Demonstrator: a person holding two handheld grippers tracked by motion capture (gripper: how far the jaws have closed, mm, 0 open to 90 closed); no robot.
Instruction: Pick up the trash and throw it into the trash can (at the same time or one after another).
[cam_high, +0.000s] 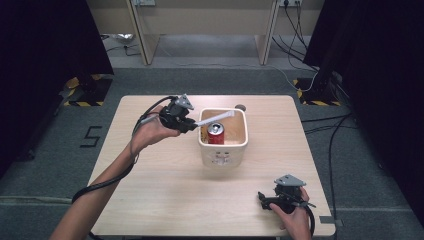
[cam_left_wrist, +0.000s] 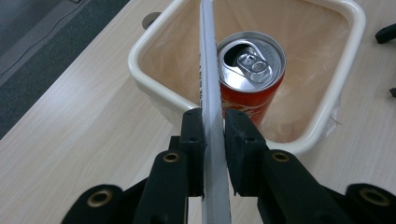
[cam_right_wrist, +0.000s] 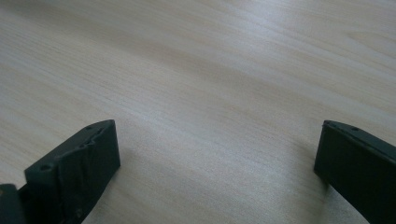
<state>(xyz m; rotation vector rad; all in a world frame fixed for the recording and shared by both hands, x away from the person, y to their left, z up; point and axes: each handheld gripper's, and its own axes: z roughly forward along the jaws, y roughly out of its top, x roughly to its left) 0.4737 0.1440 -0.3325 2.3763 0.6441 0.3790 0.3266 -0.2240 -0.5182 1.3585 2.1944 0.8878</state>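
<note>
High view: left claw (cam_high: 196, 123) held above the table (cam_high: 165, 200), just left of a cream tub (cam_high: 243, 140). It's clamped on a flat white strip (cam_high: 216, 118); the strip runs from the claw out to the right and over the tub opening, far end near the back rim. Red can (cam_high: 216, 134) stands upright inside the tub, below the strip. Right claw (cam_high: 263, 199) rests low at the table's near right corner, well apart from the tub, hand behind it.

Left gripper view: both jaws pressed flat on the strip (cam_left_wrist: 211, 116), seen edge-on btwn them. Strip extends straight ahead over the tub (cam_left_wrist: 140, 77). Can (cam_left_wrist: 250, 74) sits just right of the strip, top w/ pull tab visible, opened.

Right gripper view: jaws wide apart, nothing btwn them, bare wood table (cam_right_wrist: 210, 93) beneath.
</note>
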